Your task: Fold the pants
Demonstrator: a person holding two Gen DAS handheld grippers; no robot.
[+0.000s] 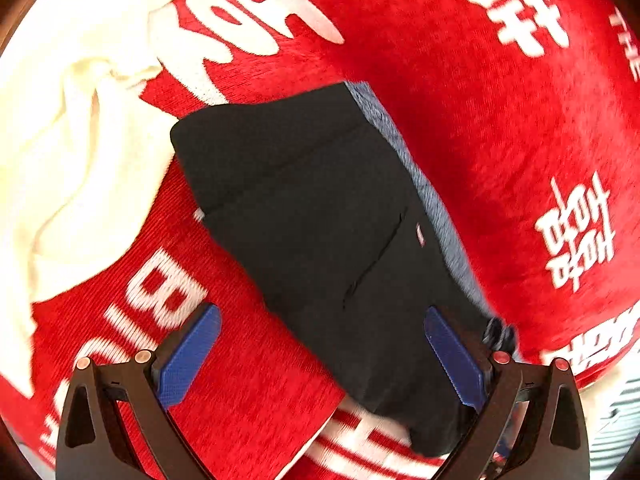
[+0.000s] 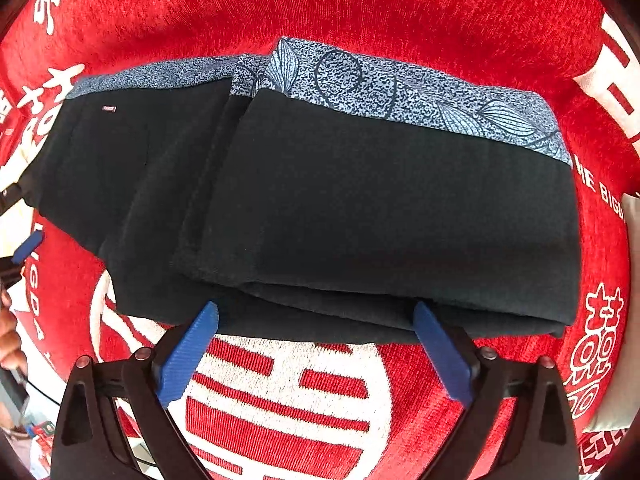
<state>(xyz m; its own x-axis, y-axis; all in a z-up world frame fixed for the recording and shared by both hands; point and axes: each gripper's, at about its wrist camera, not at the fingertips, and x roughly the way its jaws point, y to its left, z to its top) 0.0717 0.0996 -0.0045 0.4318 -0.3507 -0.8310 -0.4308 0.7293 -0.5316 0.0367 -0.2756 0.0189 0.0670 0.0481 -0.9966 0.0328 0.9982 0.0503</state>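
The black pants [image 1: 320, 208] lie folded on a red cloth [image 1: 480, 120] printed with white characters. In the right wrist view the pants [image 2: 380, 208] form a thick stack with a blue-grey leaf-patterned band [image 2: 360, 84] along the far edge. My right gripper [image 2: 316, 340] points down at the near folded edge, its jaws wide apart and nothing pinched between the blue pads [image 2: 188, 352]. My left gripper [image 1: 320, 354] is open over one end of the pants, and its right pad [image 1: 452, 356] is above the black fabric. The tip of one of its fingers [image 2: 26, 246] shows at the left edge.
A crumpled cream-white garment [image 1: 72, 140] lies on the red cloth to the left of the pants, touching their corner. A hand [image 2: 8, 340] shows at the left border. A grey object [image 2: 632, 248] sits at the right edge of the red cloth [image 2: 280, 400].
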